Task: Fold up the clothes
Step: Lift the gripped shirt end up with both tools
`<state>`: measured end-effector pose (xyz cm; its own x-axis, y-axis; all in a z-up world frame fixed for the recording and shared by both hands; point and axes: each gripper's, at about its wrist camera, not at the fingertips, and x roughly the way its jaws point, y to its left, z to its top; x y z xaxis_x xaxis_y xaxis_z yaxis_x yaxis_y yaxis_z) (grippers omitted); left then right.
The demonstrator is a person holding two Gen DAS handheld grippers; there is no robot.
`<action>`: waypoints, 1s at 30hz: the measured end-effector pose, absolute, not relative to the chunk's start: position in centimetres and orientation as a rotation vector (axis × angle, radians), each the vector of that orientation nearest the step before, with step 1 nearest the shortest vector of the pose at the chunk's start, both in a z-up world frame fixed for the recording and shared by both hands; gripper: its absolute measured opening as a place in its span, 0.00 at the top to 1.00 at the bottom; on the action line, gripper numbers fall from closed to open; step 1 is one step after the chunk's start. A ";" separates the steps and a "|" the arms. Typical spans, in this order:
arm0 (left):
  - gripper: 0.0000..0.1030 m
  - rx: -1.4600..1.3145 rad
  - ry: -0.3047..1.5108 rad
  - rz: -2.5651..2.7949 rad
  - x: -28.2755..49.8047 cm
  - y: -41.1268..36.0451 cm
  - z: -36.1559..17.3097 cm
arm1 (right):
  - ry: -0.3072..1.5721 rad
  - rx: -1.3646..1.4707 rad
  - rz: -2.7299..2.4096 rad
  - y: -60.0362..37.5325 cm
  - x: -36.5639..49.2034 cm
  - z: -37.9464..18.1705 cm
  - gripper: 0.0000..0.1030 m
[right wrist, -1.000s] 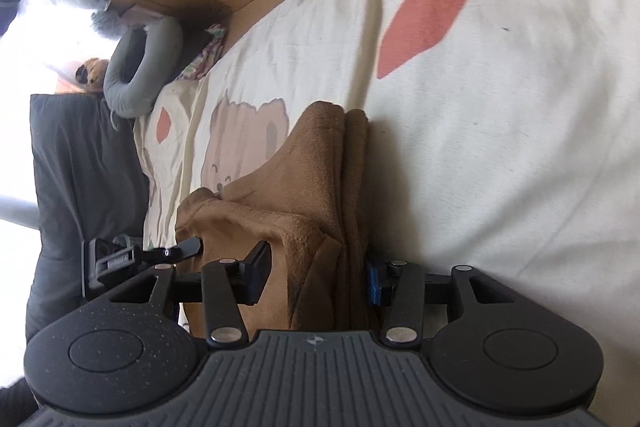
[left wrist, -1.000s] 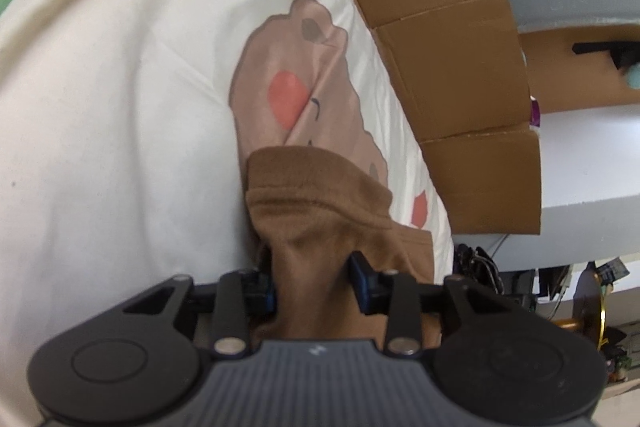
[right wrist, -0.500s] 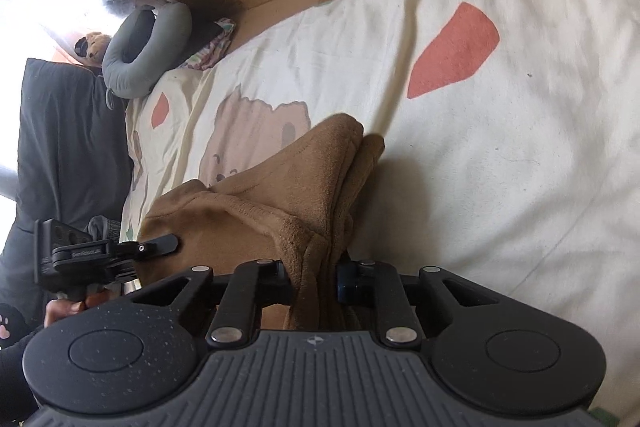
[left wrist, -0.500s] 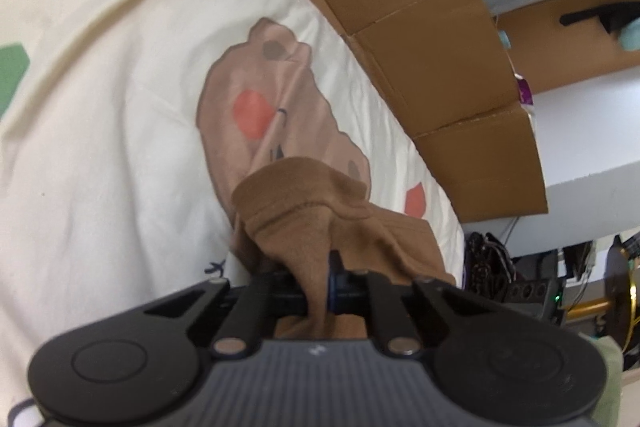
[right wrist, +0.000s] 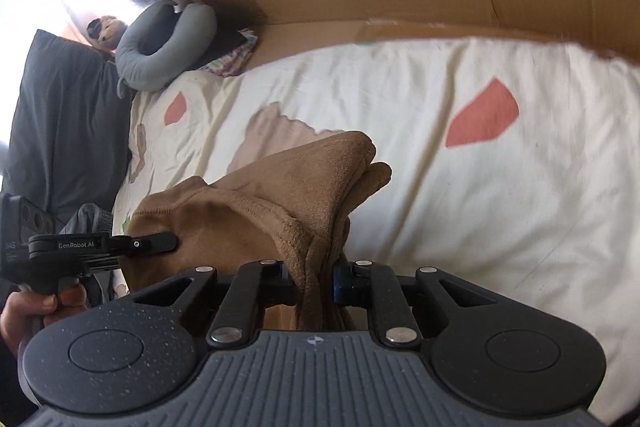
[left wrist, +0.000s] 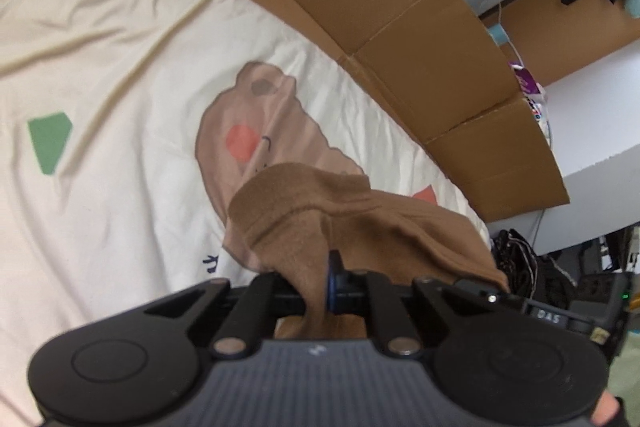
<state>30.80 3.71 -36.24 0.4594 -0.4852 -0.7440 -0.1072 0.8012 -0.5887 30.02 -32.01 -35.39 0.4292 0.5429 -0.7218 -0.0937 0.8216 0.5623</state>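
Both grippers' fingers (left wrist: 320, 291) (right wrist: 316, 283) clamped on brown garment (right wrist: 256, 211) above cream bedsheet (left wrist: 100, 39), cardboard (left wrist: 400, 19) behind.

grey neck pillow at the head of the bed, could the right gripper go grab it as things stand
Probably not yet. The right gripper is shut on the brown garment, which the left gripper also pinches. The way across the sheet to the grey neck pillow looks free, but the jaws are occupied.

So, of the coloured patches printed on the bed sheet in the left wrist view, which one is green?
The green patch lies at the far left of the cream bed sheet, left of the bear print. The other plain patches are salmon red.
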 end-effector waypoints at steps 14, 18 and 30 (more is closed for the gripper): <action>0.94 -0.507 0.961 -0.199 27.0 1.2 -22.7 | 0.924 0.456 0.396 -31.4 25.7 -23.0 0.88; 0.94 -0.521 0.907 -0.195 26.1 0.9 -18.4 | 0.865 0.459 0.403 -31.8 24.3 -18.6 0.88; 0.94 -0.457 0.793 -0.233 23.6 -2.5 -5.4 | 0.713 0.448 0.417 -34.5 21.0 -6.4 0.88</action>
<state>23.56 -2.55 -5.41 0.6831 -0.3681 -0.6308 0.0316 0.8778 -0.4779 21.03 -34.51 -6.35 0.6832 0.5065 -0.5261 -0.2095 0.8260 0.5233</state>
